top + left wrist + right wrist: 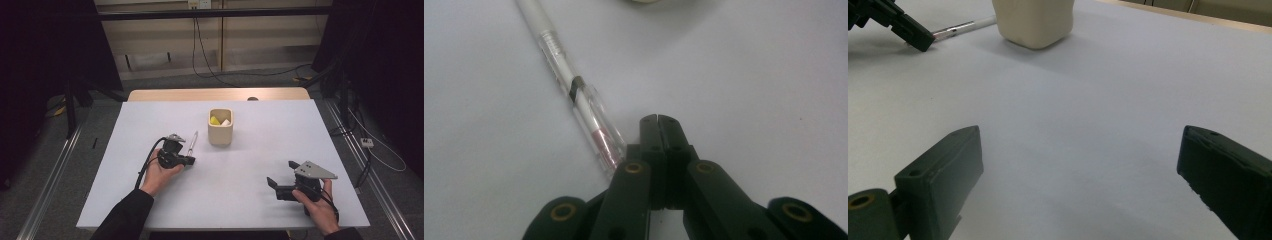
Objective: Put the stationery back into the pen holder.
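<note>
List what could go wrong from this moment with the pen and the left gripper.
1. The left gripper has its jaws shut and sits beside the pen, not around it; any move toward the pen may just roll it across the table.
2. The pen is thin, round and lies flat, so a grab may slip off.
3. The cup stands close by; a nudged pen or a swinging gripper could bump it.

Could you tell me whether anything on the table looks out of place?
The pen lies loose on the table beside the holder rather than standing in it. The shut left claw sits next to it, not gripping it.
</note>
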### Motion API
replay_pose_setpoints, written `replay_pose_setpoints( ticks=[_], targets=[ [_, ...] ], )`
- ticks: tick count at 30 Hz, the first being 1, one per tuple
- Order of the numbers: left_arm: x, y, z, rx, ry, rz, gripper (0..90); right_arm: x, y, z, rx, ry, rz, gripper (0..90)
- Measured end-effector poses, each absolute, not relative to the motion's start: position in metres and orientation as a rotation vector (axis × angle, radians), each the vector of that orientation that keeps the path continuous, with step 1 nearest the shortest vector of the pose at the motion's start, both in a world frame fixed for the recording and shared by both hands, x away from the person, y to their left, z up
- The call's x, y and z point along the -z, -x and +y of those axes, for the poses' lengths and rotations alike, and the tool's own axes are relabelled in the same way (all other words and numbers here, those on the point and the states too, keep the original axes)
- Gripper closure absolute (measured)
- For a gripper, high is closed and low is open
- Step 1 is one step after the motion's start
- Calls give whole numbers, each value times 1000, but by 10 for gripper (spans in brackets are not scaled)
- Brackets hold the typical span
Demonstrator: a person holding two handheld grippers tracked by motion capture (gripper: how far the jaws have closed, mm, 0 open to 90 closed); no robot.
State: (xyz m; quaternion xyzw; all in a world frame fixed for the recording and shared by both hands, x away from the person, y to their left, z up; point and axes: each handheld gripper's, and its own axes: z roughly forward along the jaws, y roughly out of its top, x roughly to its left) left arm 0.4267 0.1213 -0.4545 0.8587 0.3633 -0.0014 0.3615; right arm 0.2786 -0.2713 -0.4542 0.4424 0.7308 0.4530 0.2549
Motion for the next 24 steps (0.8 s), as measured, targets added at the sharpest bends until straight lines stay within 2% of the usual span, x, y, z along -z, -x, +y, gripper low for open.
replay_pose_setpoints(
  ticks=[24],
  targets=[
    [447, -432, 142, -88, -2278, 975, 900, 454, -279, -271, -1227, -1196, 1992, 47]
  ],
)
